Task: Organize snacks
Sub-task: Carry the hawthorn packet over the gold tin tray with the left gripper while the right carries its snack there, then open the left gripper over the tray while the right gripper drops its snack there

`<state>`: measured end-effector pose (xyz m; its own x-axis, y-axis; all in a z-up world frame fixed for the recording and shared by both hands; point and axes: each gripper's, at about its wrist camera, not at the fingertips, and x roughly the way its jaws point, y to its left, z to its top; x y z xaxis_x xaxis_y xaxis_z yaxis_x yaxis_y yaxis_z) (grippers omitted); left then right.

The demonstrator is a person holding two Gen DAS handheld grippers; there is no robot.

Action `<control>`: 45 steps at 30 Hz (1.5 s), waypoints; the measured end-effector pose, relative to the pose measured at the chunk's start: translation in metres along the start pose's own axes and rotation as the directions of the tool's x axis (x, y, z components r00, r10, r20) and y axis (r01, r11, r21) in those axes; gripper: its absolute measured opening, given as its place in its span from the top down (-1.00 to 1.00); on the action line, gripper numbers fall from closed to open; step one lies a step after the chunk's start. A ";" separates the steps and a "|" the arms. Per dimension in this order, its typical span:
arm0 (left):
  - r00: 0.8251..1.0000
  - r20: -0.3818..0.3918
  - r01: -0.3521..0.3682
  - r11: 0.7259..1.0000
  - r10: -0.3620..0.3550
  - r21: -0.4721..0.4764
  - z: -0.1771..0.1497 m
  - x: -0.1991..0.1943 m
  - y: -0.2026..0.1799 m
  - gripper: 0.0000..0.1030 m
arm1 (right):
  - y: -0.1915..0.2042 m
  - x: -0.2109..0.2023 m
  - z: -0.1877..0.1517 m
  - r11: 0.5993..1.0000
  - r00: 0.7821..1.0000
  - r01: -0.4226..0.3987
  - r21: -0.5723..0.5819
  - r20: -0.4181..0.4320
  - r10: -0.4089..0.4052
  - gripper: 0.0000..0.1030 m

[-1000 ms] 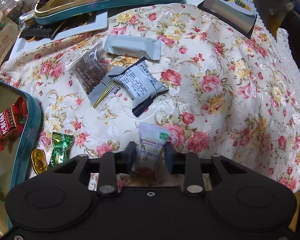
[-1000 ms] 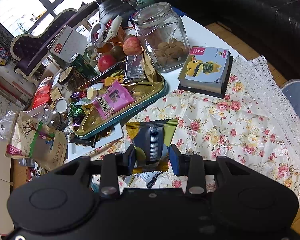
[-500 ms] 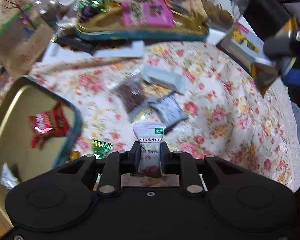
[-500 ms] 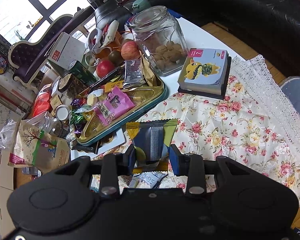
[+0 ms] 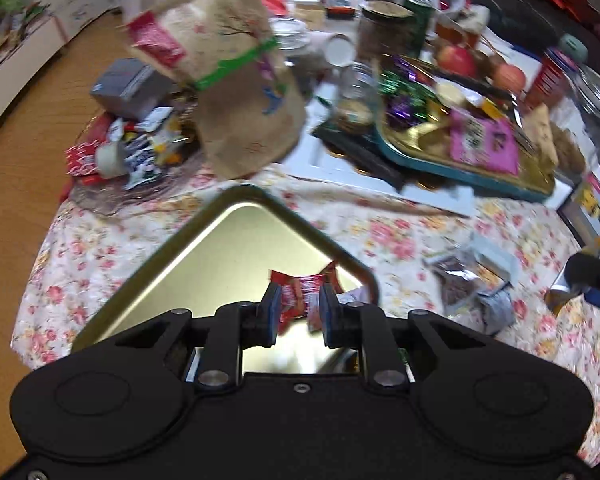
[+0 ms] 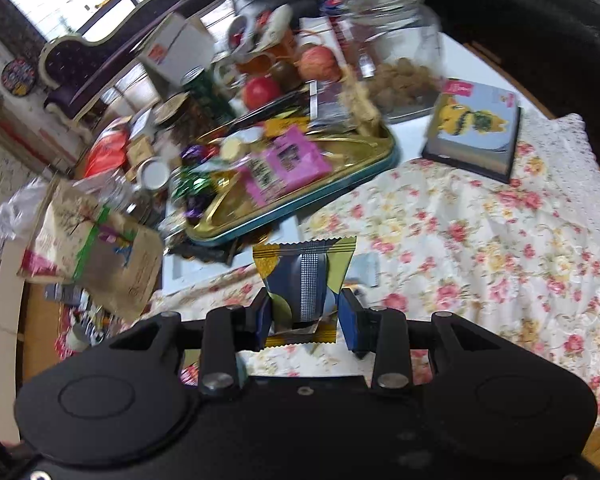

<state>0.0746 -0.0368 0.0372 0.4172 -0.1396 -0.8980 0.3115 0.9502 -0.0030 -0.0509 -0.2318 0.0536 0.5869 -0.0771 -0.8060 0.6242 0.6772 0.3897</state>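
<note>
**Left hand over the tin, right hand holding a packet off to the side**

On the floral cloth (image 5: 380, 236), the open gold tin (image 5: 228, 240) lies directly under the left gripper (image 5: 301, 312). Its jaws stand narrow. A red packet (image 5: 300, 292) shows in the gap, and I can't tell whether it is pinched or just lying in the tin. The right gripper (image 6: 304, 320) is well off to the tin's right, clamped on a blue-and-gold packet (image 6: 306, 268). The packet is glossy and crimp-edged, and its long axis points forward along the fingers.
</note>
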 end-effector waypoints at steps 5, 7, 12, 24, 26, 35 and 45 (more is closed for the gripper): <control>1.000 -0.006 -0.023 0.998 0.023 -0.051 0.002 0.002 0.032 0.48 | 0.032 0.009 -0.014 0.996 0.998 -0.052 -0.069 -0.034 0.050 0.28; 1.000 -0.015 -0.027 0.998 0.026 -0.053 0.002 0.005 0.035 0.48 | 0.036 0.010 -0.016 0.996 0.998 -0.057 -0.069 -0.040 0.054 0.28; 0.999 -0.030 0.013 1.000 -0.013 0.000 -0.004 0.006 0.018 0.48 | 0.029 0.007 -0.014 0.997 1.000 -0.028 -0.071 -0.014 0.027 0.29; 0.996 -0.029 -0.090 0.986 0.087 -0.142 0.001 0.008 0.049 0.48 | 0.071 0.024 -0.040 0.983 0.990 -0.102 -0.153 -0.114 0.085 0.29; 0.994 -0.020 -0.106 0.975 0.104 -0.194 0.005 0.005 0.061 0.48 | 0.091 0.032 -0.052 0.969 0.981 -0.147 -0.200 -0.154 0.117 0.28; 0.991 -0.020 -0.129 0.945 0.129 -0.300 0.014 0.001 0.094 0.36 | 0.142 0.054 -0.085 0.900 0.904 -0.356 -0.250 -0.337 0.264 0.16; 0.998 -0.064 0.006 0.996 -0.012 -0.093 0.001 0.010 0.040 0.01 | 0.101 0.047 -0.054 0.964 0.971 -0.152 -0.216 -0.216 0.105 0.13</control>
<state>0.0920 -0.0001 0.0288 0.3579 -0.1330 -0.9242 0.2329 0.9712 -0.0496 0.0119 -0.1275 0.0309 0.5239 0.1542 -0.8377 0.4013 0.8228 0.4024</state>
